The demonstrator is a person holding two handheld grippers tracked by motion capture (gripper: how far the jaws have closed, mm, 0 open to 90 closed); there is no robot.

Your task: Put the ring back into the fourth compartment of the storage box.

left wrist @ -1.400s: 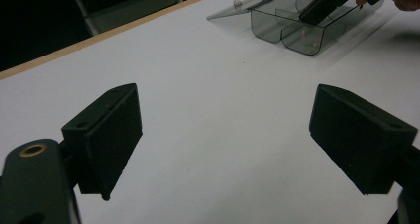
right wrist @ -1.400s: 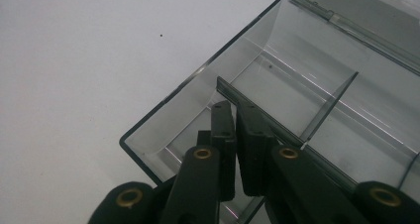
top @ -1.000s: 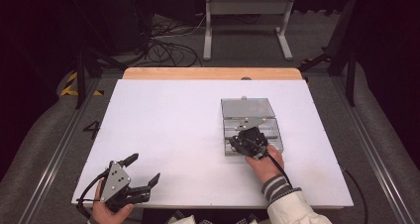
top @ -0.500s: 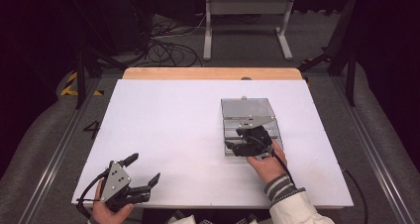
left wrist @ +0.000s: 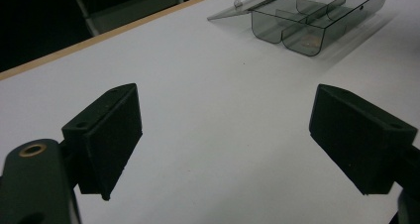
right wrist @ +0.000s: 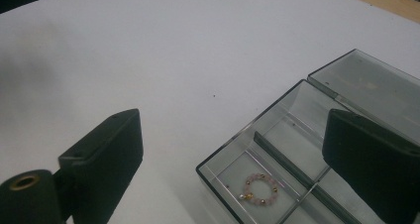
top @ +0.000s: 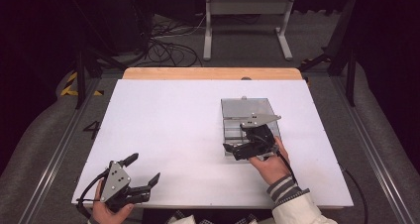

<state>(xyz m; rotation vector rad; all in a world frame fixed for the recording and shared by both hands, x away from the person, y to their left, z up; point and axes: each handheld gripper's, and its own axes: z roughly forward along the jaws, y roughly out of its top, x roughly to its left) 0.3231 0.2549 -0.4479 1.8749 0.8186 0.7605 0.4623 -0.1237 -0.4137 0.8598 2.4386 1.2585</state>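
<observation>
meanwhile the right gripper [top: 236,150], its jaws just spread and holding nothing, hung right of centre over the clear box [right wrist: 277,149] where a beaded ring [right wrist: 258,189] lay, while the left gripper [top: 142,171] sat open at lower left.

Wide bare table [top: 168,130] is left free between both grippers; passage on the right side is blocked only by the open clear box [top: 247,117] with its laid-back lid.

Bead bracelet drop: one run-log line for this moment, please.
right gripper: jaws just opened, empty | bead bracelet: lying in clear compartment box, lid open | left gripper: open, idle
</observation>
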